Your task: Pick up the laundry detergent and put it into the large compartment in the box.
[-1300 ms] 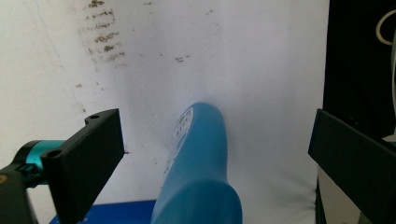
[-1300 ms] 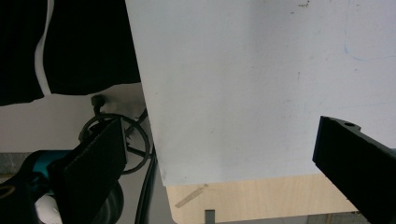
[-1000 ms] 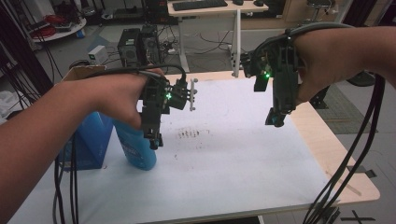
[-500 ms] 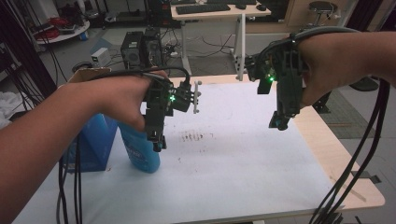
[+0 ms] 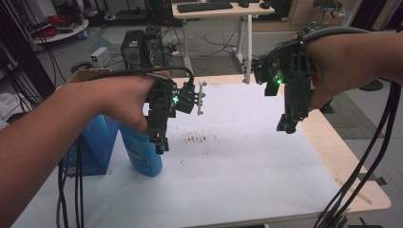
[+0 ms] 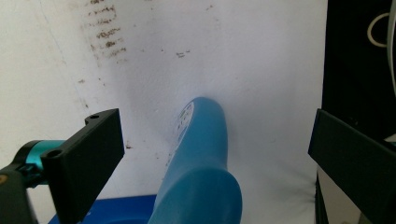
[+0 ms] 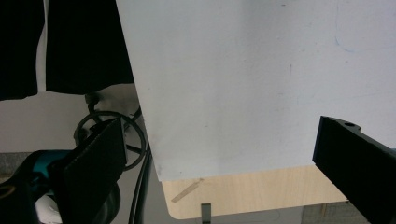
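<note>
Two hand-held grippers hang over the white counter (image 5: 247, 166), both with jaws spread and nothing between them: the left hand-held gripper (image 5: 160, 142) just above a blue bottle (image 5: 142, 154), the right hand-held gripper (image 5: 285, 126) well apart over bare surface. Looks like the approach before a grasp; next it likely needs lowering so the jaws straddle the neck. The bottle stands upright near the counter's left edge, beside a blue box (image 5: 92, 147), smooth, matte plastic with a small pale label.

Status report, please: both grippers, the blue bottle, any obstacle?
Left gripper open above blue bottle, no contact. Right gripper open, empty, over the white sheet. Blue box beside the bottle.
</note>
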